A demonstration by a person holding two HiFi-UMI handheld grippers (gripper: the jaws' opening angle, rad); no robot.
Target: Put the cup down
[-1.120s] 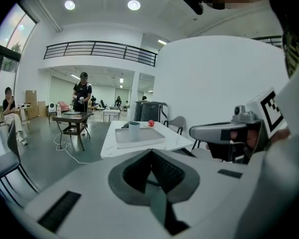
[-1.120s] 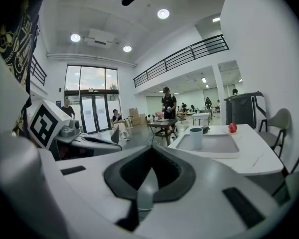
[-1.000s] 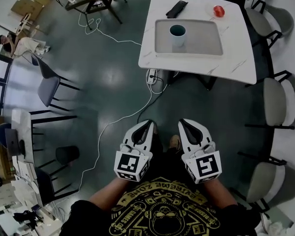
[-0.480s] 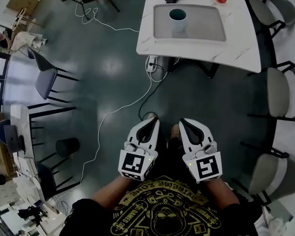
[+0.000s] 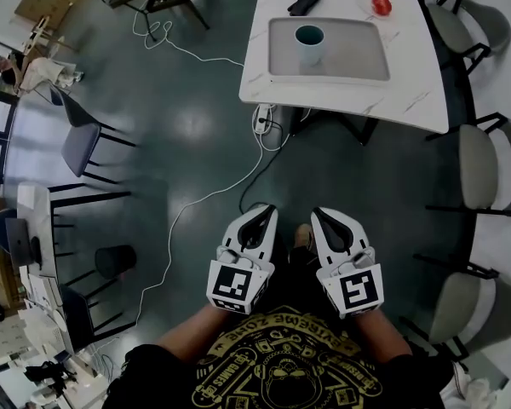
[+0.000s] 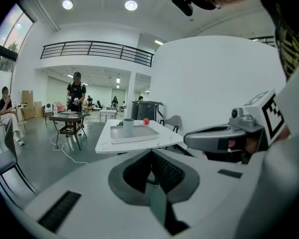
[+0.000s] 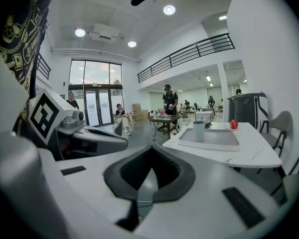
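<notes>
A blue-grey cup (image 5: 309, 43) stands upright on a grey tray (image 5: 358, 54) on the white marble table (image 5: 409, 100), far ahead of me. My left gripper (image 5: 265, 210) and right gripper (image 5: 318, 213) hang side by side close to my body, over the floor. Both are shut with nothing between the jaws. From the left gripper view the cup (image 6: 128, 127) is small and distant beyond the shut gripper (image 6: 150, 152). In the right gripper view the cup (image 7: 199, 131) sits on the tray (image 7: 214, 139), far past the shut gripper (image 7: 150, 150).
A red ball-like thing (image 5: 381, 5) and a black flat object (image 5: 307, 0) lie on the table beyond the tray. Grey chairs (image 5: 485, 169) line the table's right side. A white cable (image 5: 213, 194) crosses the floor; chairs (image 5: 81, 147) and seated and standing people (image 6: 75, 101) are to the left.
The table has drifted slightly upward in the head view and the grippers sit a little closer together. Both grippers remain shut and empty.
</notes>
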